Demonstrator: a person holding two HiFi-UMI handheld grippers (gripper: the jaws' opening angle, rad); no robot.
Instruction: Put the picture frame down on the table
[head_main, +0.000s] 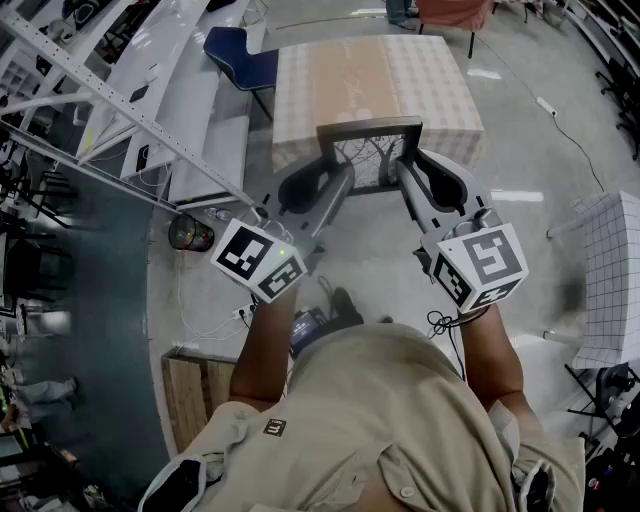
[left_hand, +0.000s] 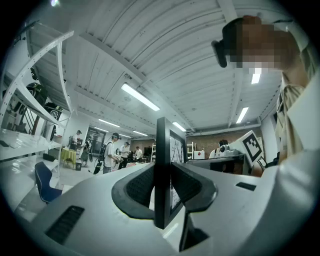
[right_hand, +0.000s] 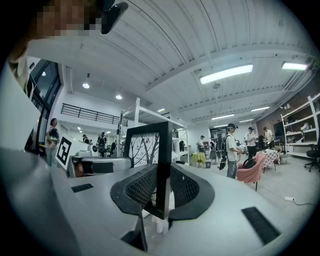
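Observation:
A dark picture frame (head_main: 372, 150) with a bare-tree print hangs in the air between both grippers, above the floor in front of the table (head_main: 372, 80). My left gripper (head_main: 341, 182) is shut on the frame's left edge (left_hand: 162, 170). My right gripper (head_main: 408, 176) is shut on its right edge (right_hand: 162, 170). The frame (right_hand: 146, 145) stands upright, its print facing me. The table has a checked cloth with a tan runner and lies just beyond the frame.
A blue chair (head_main: 240, 52) stands left of the table. White shelving (head_main: 130, 90) runs along the left. A checked-cloth table (head_main: 612, 270) is at the right edge. Several people (right_hand: 231, 150) stand in the room beyond.

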